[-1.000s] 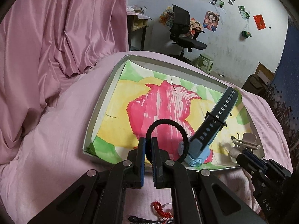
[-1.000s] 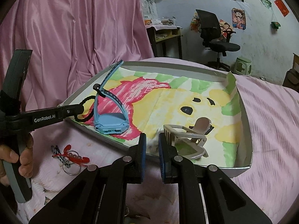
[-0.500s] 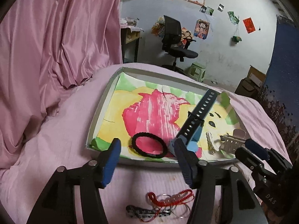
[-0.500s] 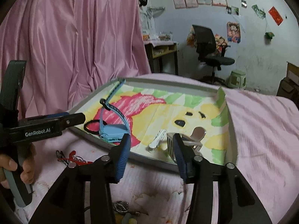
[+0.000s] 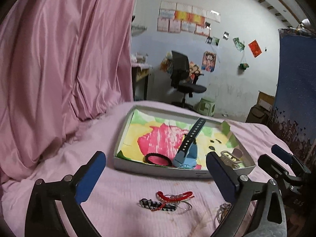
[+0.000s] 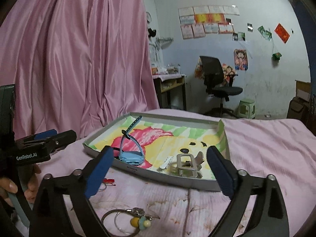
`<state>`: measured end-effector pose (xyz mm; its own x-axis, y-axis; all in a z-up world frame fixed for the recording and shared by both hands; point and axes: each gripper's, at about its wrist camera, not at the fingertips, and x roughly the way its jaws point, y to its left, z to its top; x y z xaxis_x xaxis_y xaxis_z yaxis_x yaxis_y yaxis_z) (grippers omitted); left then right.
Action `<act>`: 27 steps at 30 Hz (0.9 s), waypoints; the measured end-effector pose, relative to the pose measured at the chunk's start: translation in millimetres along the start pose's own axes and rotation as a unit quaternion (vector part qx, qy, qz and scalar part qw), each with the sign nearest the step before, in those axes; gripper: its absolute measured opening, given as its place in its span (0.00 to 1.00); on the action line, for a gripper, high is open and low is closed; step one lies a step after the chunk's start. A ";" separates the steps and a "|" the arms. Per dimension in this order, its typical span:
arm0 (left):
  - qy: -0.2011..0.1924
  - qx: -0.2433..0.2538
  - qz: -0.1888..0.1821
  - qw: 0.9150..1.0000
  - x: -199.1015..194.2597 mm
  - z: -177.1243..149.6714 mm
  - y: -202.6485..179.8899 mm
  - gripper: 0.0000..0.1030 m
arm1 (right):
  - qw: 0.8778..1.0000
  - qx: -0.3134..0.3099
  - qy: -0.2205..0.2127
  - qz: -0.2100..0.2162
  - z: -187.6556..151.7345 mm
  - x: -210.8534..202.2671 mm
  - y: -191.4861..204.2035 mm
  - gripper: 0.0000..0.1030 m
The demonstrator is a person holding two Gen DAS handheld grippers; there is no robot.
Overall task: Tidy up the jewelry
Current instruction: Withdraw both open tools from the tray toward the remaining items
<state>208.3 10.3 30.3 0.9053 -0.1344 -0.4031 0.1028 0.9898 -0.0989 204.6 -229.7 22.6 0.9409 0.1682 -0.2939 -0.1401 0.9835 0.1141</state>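
Left wrist view: the left claw (image 5: pixel 156 175) gapes wide, empty, above a red cord bracelet (image 5: pixel 174 194) on the pink bed (image 5: pixel 122 189). Right claw (image 6: pixel 160 169) is likewise wide open and empty. Inside the tray (image 5: pixel 158 170) lie a black hair tie (image 5: pixel 158 159), blue watch (image 5: pixel 187 154) and hair clip (image 6: pixel 187 165).

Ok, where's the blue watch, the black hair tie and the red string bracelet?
blue watch (image 5: pixel 186 159): left wrist view, on its case.
black hair tie (image 5: pixel 158 159): left wrist view, on its near loop.
red string bracelet (image 5: pixel 175 195): left wrist view, on its cord.

Black hair tie (image 5: pixel 157 159) (right view) mostly hidden.
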 end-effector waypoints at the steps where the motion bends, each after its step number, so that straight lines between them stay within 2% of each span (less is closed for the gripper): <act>1: -0.006 0.001 -0.002 1.000 -4.8 -0.6 -1.5 1.00 | 1.000 -0.001 -0.002 -0.001 -0.6 -3.4 -0.2 0.94; 4: -0.011 0.003 -0.008 1.000 -14.5 -3.5 -2.0 1.00 | 1.000 -0.007 -0.009 -0.002 -4.6 -15.3 -0.4 0.98; 12: -0.004 0.024 -0.018 1.000 -33.9 -19.6 0.2 1.00 | 1.000 -0.013 0.001 -0.005 -13.7 -34.8 -5.6 0.98; 22: 0.048 0.041 -0.009 0.998 -48.9 -43.4 0.0 1.00 | 0.999 -0.009 0.045 -0.007 -29.6 -48.1 -17.5 0.98; 27: 0.080 0.052 0.010 0.995 -43.3 -48.5 1.4 1.00 | 0.997 -0.007 0.078 -0.004 -37.0 -42.3 -21.0 0.98</act>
<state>149.2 15.2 3.5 0.8312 -0.1115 -0.5447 0.1348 0.9909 0.0028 156.3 -255.0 -2.5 0.8831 0.1669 -0.4386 -0.1373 0.9856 0.0986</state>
